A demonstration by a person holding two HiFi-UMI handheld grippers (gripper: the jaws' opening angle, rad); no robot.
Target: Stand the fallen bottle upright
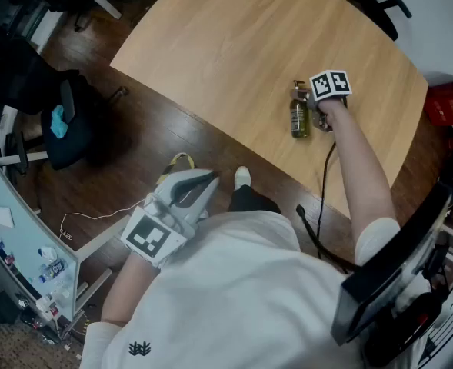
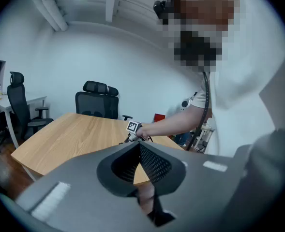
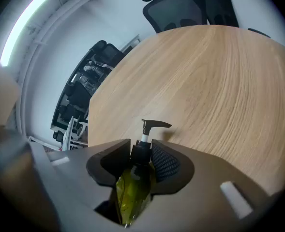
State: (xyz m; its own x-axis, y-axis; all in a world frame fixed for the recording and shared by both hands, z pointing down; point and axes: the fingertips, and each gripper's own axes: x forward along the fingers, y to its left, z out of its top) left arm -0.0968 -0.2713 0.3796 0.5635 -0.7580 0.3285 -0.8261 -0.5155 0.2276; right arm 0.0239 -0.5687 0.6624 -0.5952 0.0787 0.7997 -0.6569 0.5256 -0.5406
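Right tongs (image 3: 141, 148) are clamping the collar of the bottle (image 3: 132, 190) lying on the tabletop (image 1: 234, 44), left tongs (image 2: 138, 144) are idling closed, and you're likely risking it pivoting or slipping in that narrow grip.

In the right gripper view we see only the top of the bottle (image 3: 135, 187). Its lower body sinks behind the right gripper (image 3: 141, 144), and its base is out of sight. In the head view the bottle is too small for us to tell whether it touches the table (image 1: 234, 44). There the cube (image 1: 330, 84) and hand (image 1: 332, 115) cover the 2 jaws, and the table's far end is cut off by the top edge. In the left gripper view the left gripper (image 2: 138, 145) hides the table's near edge, and the bottle is too small to make out.
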